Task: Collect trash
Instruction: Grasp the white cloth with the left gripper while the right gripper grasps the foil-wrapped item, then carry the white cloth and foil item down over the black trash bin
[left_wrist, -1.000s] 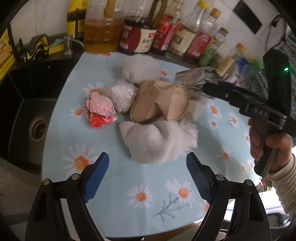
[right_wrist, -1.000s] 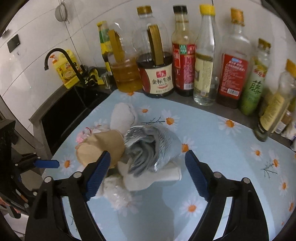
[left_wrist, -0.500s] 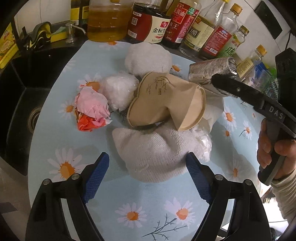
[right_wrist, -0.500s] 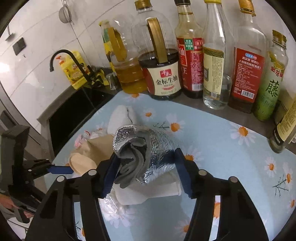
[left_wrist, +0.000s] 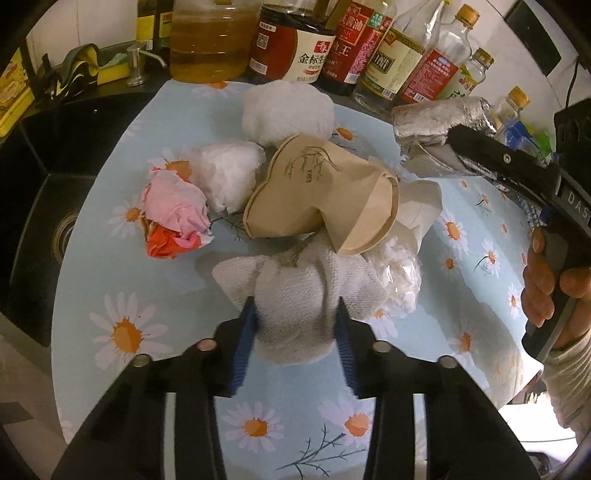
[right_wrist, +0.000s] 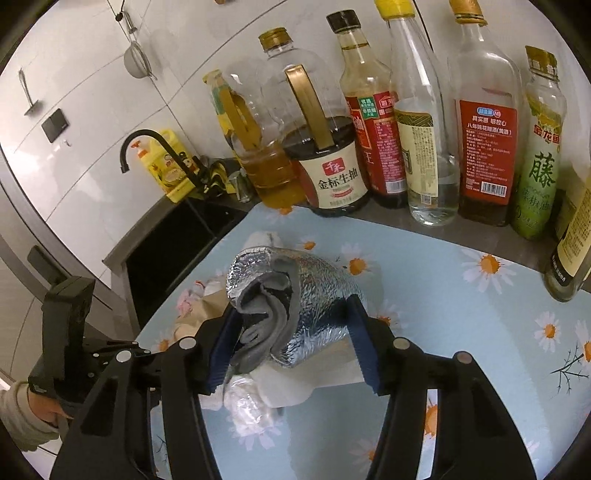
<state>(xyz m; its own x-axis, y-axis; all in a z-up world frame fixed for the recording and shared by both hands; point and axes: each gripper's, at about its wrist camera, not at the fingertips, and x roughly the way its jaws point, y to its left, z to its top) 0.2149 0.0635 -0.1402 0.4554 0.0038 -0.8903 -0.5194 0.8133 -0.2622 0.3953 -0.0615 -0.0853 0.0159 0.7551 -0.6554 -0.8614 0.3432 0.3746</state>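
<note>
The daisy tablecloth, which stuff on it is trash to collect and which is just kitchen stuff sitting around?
Trash:
- white towel wad, in left gripper
- foil roll, in right gripper
- brown paper bag
- pink paper ball
- white plastic wad

Lying about:
- soy sauce jug
- oil jug
- green bottle
- sink

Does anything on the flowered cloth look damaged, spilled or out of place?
Nothing is spilled. The brown paper bag lies crushed atop the trash pile, and a pink paper wad sits apart at the pile's left. The bottles stand upright.
</note>
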